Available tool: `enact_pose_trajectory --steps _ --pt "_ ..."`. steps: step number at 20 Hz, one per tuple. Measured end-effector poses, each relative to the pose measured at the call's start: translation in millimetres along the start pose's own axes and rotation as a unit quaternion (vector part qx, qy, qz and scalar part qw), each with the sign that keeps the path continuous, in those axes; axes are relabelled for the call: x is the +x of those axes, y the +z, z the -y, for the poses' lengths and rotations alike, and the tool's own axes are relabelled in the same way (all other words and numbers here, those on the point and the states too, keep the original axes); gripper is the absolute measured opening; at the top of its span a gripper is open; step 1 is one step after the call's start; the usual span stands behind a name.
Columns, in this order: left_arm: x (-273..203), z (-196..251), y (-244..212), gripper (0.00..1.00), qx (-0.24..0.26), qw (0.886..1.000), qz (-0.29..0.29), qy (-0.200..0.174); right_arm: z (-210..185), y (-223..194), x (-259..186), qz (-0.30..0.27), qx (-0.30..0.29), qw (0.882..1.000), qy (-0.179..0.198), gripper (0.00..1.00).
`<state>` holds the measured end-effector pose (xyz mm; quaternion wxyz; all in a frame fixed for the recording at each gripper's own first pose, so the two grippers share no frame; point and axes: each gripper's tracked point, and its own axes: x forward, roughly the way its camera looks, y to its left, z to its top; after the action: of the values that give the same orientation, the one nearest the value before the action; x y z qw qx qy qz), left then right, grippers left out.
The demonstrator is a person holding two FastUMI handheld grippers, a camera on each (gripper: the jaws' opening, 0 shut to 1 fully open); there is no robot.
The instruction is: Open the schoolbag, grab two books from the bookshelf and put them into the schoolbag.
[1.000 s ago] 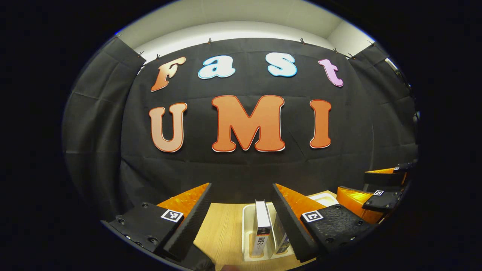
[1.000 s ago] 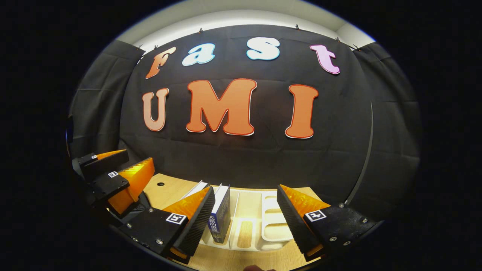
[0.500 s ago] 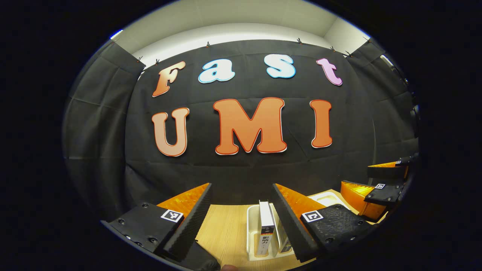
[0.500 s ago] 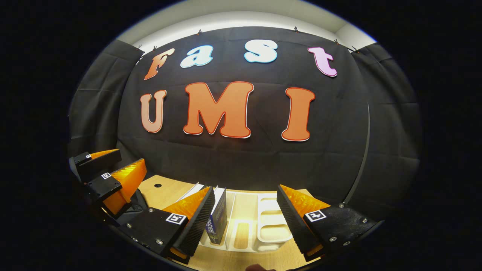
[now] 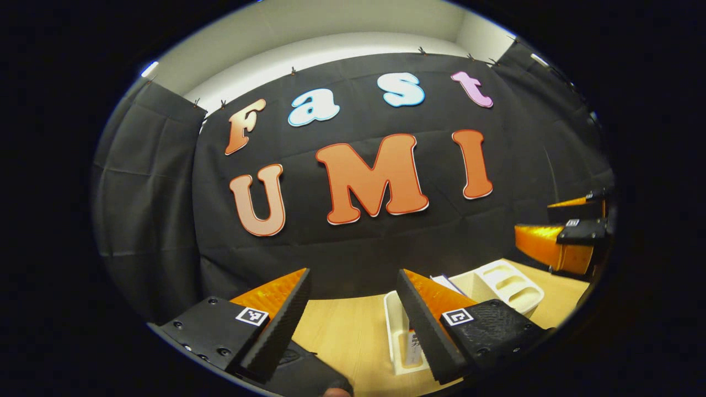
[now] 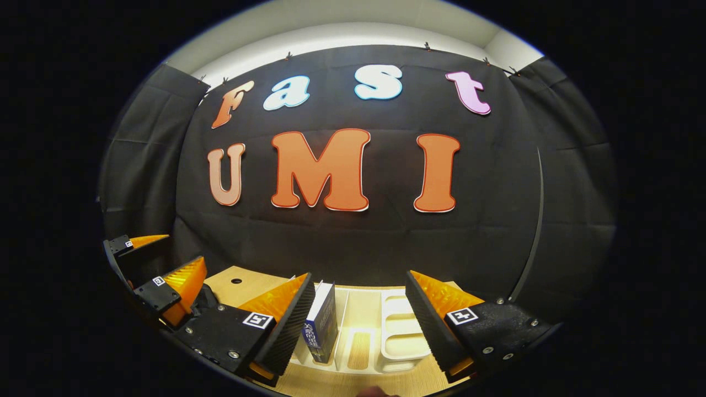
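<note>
In the left gripper view my left gripper (image 5: 353, 275) is open over the wooden table (image 5: 342, 331), with nothing between its fingers. The white bookshelf rack (image 5: 499, 282) lies to its right. One book (image 5: 412, 348) in the rack peeks out from behind my right finger, and another book's top edge (image 5: 444, 283) shows above that finger. A dark shape (image 5: 300, 372) at the bottom edge may be the schoolbag. In the right gripper view my right gripper (image 6: 358, 275) is open above the rack (image 6: 400, 331). A blue book (image 6: 322, 322) stands upright beside its left finger.
The right gripper (image 5: 558, 227) hangs open at the far right of the left gripper view. The left gripper (image 6: 159, 258) appears at the left of the right gripper view, above a table hole (image 6: 236, 280). Black cloth closes off the back.
The left gripper view has swung left and tilted; the rack slid right and the white book went behind my right finger. The right gripper view barely shifted.
</note>
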<state>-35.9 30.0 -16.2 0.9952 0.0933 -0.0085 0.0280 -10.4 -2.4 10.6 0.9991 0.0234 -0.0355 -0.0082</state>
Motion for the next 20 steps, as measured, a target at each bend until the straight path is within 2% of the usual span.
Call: enact_pose_trajectory --steps 6,10,16,20 --pt "-11 -12 -62 0.98 0.071 0.996 -0.052 0.003 -9 -14 0 -0.007 -0.006 1.0 0.006 0.98" --pt "-20 -15 -110 1.0 0.12 0.988 -0.094 -0.009 -14 -23 6 -0.021 -0.012 1.0 0.005 0.98" --pt "-35 -26 -178 0.99 0.184 0.971 -0.15 -0.019 -12 -24 17 -0.024 -0.021 0.999 -0.009 0.98" --pt "-43 -33 -225 0.98 0.224 0.955 -0.191 -0.035 -9 -25 21 -0.027 -0.028 0.999 -0.019 0.98"
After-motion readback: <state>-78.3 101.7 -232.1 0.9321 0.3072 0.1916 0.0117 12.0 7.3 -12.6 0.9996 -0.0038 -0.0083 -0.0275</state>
